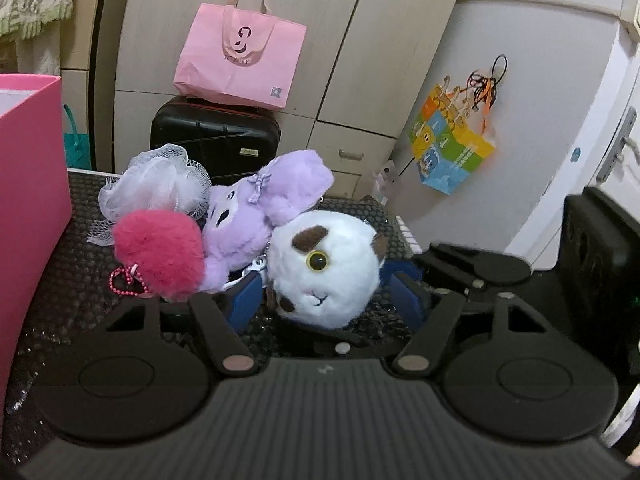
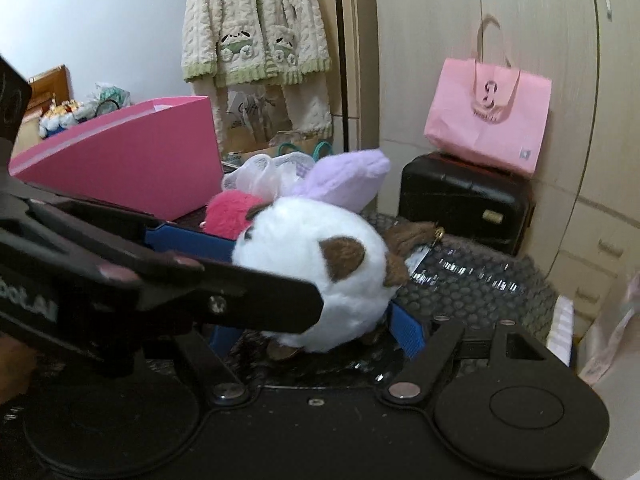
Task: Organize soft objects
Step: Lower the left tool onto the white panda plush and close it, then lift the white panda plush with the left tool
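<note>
Left claw (image 1: 328,300): blue pads spread apart on either side of the white plush ball (image 1: 324,266); whether they press its sides, I cannot tell.
Right claw (image 2: 320,330): fingers apart, the same white ball (image 2: 316,276) sitting between them, with the right blue pad (image 2: 408,332) just beside its lower edge; the left claw's black body crosses in front on the left.
White plush: round, brown patches, one yellow eye, resting on the black bubbly mat (image 1: 60,280) near the front.
Purple plush (image 1: 260,216): lies just behind and left of the white one, touching it.
Red pompom (image 1: 160,256): left of the purple plush, a pink bead chain (image 1: 124,280) hanging below it onto the mat.
Mesh puff (image 1: 156,184): white, at the far left of the pile.
Pink box (image 1: 28,184): open-topped, at the left edge of the mat; its inside is not visible, so contents cannot be told.
Pink bag (image 1: 240,60): stands on a black suitcase (image 1: 216,136) against the far cupboards; contents hidden.
Colourful bag (image 1: 448,148): hangs on the right wall.
</note>
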`<state>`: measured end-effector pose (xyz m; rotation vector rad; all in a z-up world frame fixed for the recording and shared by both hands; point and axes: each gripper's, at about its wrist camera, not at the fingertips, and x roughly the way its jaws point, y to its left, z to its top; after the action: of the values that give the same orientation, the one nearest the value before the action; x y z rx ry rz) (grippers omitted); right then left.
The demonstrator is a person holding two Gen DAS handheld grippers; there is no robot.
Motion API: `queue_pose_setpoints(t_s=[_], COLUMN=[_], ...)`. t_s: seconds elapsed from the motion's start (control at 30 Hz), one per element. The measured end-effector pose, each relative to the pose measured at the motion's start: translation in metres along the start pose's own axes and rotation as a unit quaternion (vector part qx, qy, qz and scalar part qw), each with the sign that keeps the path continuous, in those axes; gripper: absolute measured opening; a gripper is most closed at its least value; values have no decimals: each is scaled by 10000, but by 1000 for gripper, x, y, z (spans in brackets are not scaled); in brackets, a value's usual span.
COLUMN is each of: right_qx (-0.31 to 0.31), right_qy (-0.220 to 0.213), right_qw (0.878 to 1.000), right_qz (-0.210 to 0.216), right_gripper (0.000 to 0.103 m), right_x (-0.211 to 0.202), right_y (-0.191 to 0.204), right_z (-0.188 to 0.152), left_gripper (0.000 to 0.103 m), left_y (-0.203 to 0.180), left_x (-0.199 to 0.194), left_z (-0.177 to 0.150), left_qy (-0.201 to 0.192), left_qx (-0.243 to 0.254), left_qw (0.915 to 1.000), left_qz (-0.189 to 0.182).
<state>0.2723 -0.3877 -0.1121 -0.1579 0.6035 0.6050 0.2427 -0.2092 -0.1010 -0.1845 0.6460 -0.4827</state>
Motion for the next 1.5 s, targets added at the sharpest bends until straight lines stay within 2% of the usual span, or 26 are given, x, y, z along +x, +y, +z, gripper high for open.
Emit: queue_pose_setpoints(t_s=[0.17, 0.27, 0.63, 0.9, 1.3, 1.5], right_qx=[-244, -400, -317, 41, 638, 621], right_qy=[-46, -142, -137, -210, -257, -237], right_qw=[9997, 9988, 9970, 9964, 9940, 9941], right_qz=[-78, -235, -688, -820, -846, -860], right_gripper=[80, 75, 73, 73, 73, 73], right_x=[3, -2, -41, -64, -91, -99], right_y=[6, 14, 49, 80, 125, 146], right_z=[2, 1, -9, -20, -30, -28], left_gripper=[62, 62, 62, 62, 62, 62], left_y=[-2, -3, -15, -17, -19, -17], left_x=[1, -2, -37, -72, -122, -144], left_z=[-2, -2, -15, -28, -40, -41], left_qy=[101, 88, 295, 466, 702, 704], left_qx=[62, 78, 375, 654, 949, 1008], left_qw=[9999, 9999, 9979, 9953, 9918, 9912], left_qz=[-63, -111, -448, -546, -489, -484])
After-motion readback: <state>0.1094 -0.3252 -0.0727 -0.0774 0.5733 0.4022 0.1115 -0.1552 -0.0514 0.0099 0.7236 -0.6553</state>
